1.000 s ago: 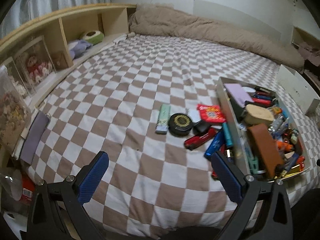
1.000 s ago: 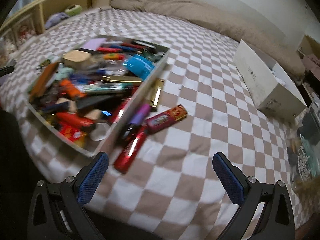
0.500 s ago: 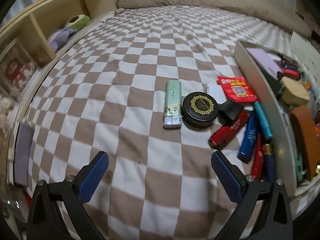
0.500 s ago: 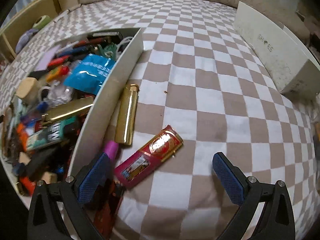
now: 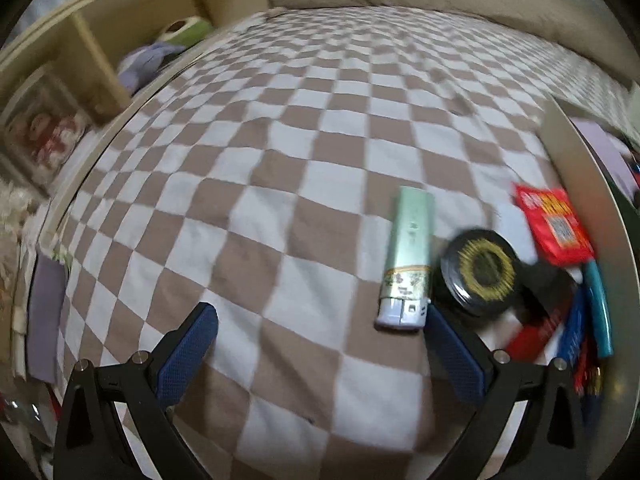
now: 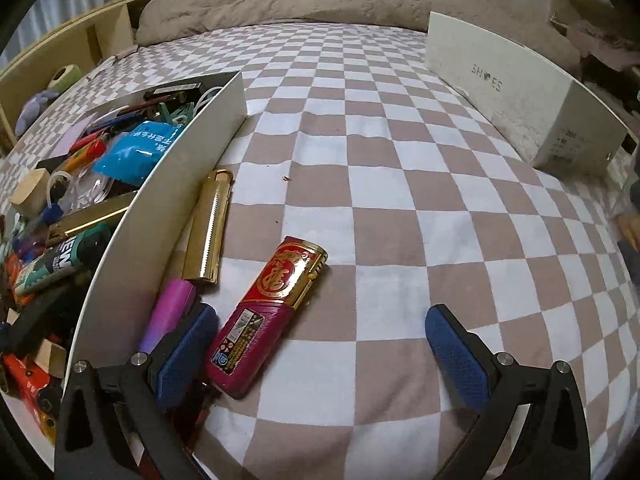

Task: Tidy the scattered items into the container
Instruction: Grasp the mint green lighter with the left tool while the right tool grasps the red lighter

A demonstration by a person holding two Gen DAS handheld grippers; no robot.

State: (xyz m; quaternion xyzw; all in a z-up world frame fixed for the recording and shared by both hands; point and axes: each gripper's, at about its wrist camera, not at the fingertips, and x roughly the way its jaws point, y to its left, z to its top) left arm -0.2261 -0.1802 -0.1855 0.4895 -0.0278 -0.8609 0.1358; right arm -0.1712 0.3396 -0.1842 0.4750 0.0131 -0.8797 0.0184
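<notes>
2 grippers spread wide, empty: left gripper (image 5: 318,338) near green lighter (image 5: 408,258), right gripper (image 6: 320,338) over red lighter (image 6: 268,314).

Both wrist views hover low over the checkered bedspread (image 5: 304,184), flanking the shared container (image 6: 168,196).

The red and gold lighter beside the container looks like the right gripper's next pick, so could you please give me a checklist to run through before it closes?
1. Right gripper open wide enough: ok.
2. Red and gold lighter between the fingers: not ok; it lies off-centre, close to the left finger.
3. Lighter free of neighbours: ok; the purple lighter and gold lighter lie beside it, apart.
4. Left finger clear of the purple lighter: cannot tell; they overlap in view.
5. Container has room: cannot tell; it looks quite full.
6. Left gripper out of the way: ok; open, over the checked bedcover on the container's other side.
</notes>
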